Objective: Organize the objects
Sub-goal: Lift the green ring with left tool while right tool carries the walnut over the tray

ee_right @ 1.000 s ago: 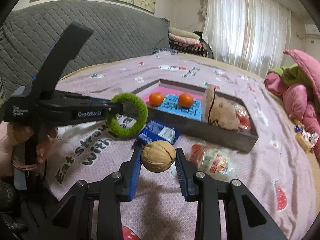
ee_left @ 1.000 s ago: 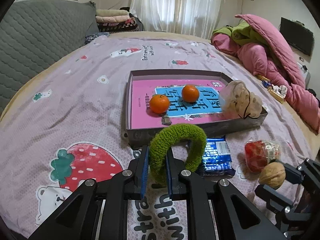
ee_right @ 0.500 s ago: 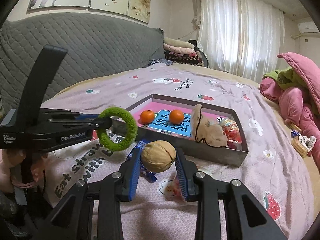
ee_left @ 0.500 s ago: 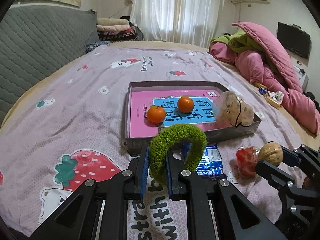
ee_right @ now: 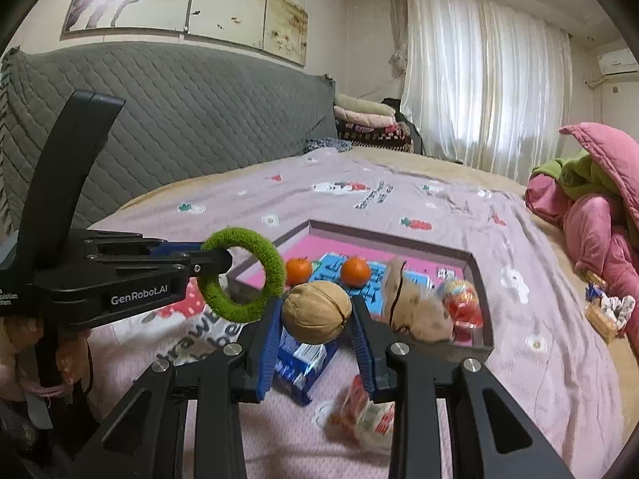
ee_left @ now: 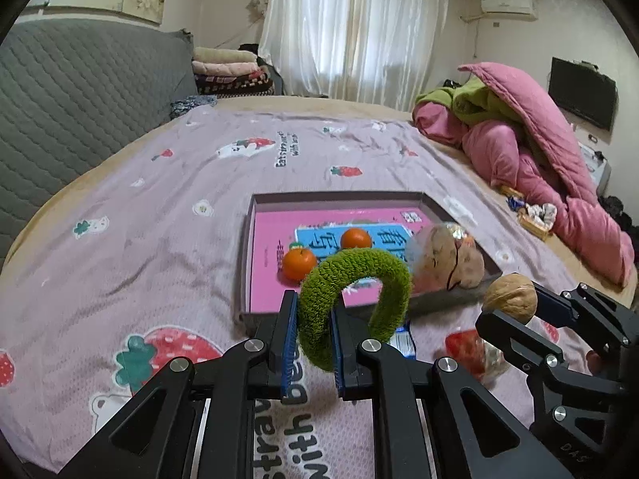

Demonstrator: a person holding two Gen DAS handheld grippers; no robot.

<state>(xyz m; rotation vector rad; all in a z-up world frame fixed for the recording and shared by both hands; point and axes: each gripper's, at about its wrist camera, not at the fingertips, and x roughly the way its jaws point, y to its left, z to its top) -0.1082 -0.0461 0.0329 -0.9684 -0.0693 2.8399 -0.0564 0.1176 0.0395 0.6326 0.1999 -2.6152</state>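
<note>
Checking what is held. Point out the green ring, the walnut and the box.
green ring point(ee_left: 393, 279), left wrist view, on its fuzzy arch.
walnut point(ee_right: 317, 307), right wrist view, middle of the shell.
box point(ee_right: 477, 283), right wrist view, on its right wall.

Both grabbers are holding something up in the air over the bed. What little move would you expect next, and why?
Probably carrying both forward over the grey tray and lowering them. The left gripper is clamped on the green fuzzy ring, the right gripper on the walnut, both lifted clear of the bedspread. Two oranges and a bagged item already lie in the tray.
</note>
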